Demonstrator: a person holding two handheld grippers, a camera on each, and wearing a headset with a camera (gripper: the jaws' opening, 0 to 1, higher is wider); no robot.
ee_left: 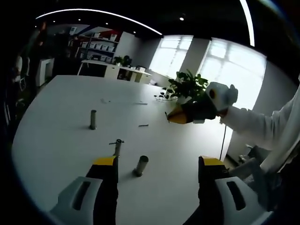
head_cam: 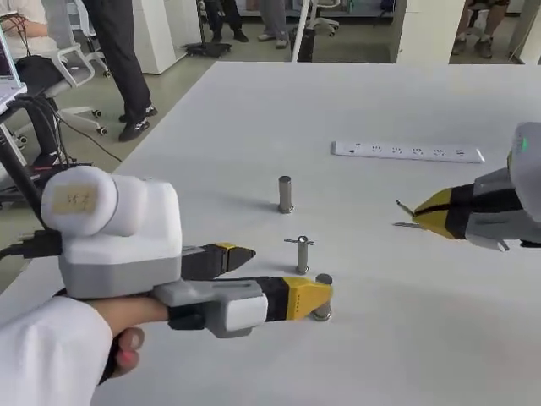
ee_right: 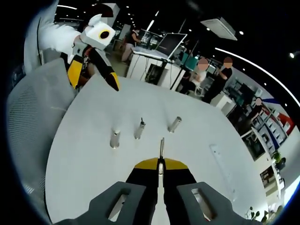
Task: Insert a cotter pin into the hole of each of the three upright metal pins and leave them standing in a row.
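Cotter pin (ee_right: 161, 149) is pinched in my right gripper (ee_right: 161, 166), well off the row. My left gripper (ee_left: 159, 161) gapes wide, with the near pin (ee_left: 141, 165) between its jaws. The middle pin (ee_left: 117, 146) is cottered. Risk: a jaw tips the near pin, or the cotter twists and misses the hole.

A long white plastic power strip (head_cam: 408, 152) lies far right on the white tabletop (head_cam: 237, 101). Beyond the far-left edge stand a person in dark trousers (head_cam: 118, 51) and a white office chair (head_cam: 68, 57).
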